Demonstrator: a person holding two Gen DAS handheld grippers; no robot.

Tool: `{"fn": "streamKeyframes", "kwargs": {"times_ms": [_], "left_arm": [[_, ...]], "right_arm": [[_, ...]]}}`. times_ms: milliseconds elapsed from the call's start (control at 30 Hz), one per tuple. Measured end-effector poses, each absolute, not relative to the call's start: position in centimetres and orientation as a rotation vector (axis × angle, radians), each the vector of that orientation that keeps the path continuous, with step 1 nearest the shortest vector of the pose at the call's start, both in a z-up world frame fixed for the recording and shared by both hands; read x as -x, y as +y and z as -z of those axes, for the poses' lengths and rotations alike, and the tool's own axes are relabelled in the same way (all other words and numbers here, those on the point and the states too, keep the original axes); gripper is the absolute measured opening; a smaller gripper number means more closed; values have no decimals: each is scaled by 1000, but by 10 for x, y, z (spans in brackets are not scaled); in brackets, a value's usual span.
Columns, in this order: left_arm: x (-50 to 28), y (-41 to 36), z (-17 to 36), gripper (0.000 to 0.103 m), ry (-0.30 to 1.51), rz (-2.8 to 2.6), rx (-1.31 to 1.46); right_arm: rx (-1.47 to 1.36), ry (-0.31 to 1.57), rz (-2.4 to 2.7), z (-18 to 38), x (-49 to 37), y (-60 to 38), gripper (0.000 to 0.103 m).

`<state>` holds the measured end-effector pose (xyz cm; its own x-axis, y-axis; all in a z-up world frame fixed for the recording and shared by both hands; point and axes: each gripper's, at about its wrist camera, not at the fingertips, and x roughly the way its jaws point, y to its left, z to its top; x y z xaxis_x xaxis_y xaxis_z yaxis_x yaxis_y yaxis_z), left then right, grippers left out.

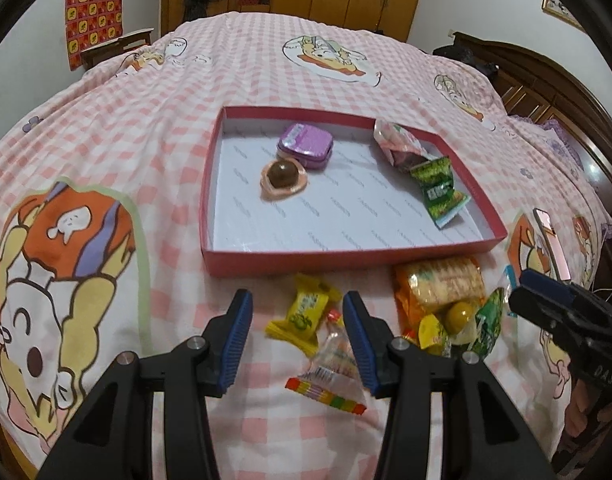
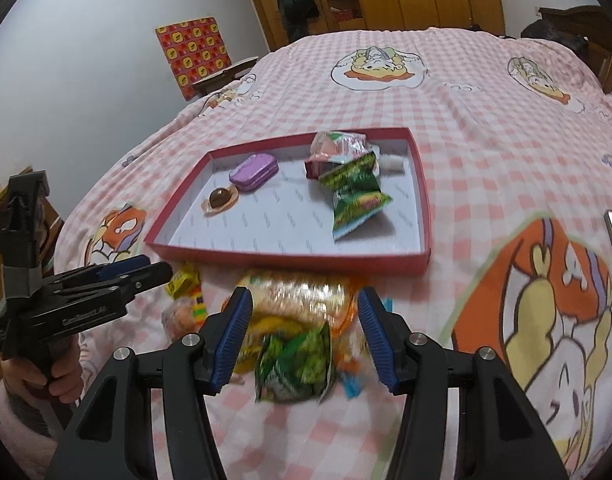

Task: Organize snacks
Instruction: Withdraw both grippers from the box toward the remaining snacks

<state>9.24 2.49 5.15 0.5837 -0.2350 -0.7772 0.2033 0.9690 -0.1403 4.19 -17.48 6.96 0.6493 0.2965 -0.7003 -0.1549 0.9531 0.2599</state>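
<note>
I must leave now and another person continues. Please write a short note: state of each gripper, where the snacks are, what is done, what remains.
Left gripper: open, empty, above the yellow candy and clear rainbow-edged packet.
Right gripper: open, empty, above the green packet and cracker pack.
Done: red box holds a purple tin, chocolate ball cup, pink pouch and green sachet.
Left: the loose pile on the bedspread in front of the box.

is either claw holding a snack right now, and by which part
Nothing is held. The left claw and right claw are both open above loose snacks on the bed, gripping none.
</note>
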Motion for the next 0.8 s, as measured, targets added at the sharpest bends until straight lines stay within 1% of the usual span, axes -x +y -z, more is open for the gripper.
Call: {"fn": "streamKeyframes", "kwargs": {"times_ms": [200, 567, 667, 800], "left_arm": [[-93, 24, -39, 49, 937, 255, 45], [-97, 20, -29, 49, 925, 212, 31], [-97, 20, -25, 49, 925, 171, 1], [-96, 25, -22, 49, 915, 176, 24]], "right_arm": [[-141, 849, -252, -61, -24, -168, 56], [-170, 901, -289, -43, -12, -154, 56], [-139, 896, -269, -40, -13, -149, 56], [-130, 878, -255, -38, -13, -149, 56]]}}
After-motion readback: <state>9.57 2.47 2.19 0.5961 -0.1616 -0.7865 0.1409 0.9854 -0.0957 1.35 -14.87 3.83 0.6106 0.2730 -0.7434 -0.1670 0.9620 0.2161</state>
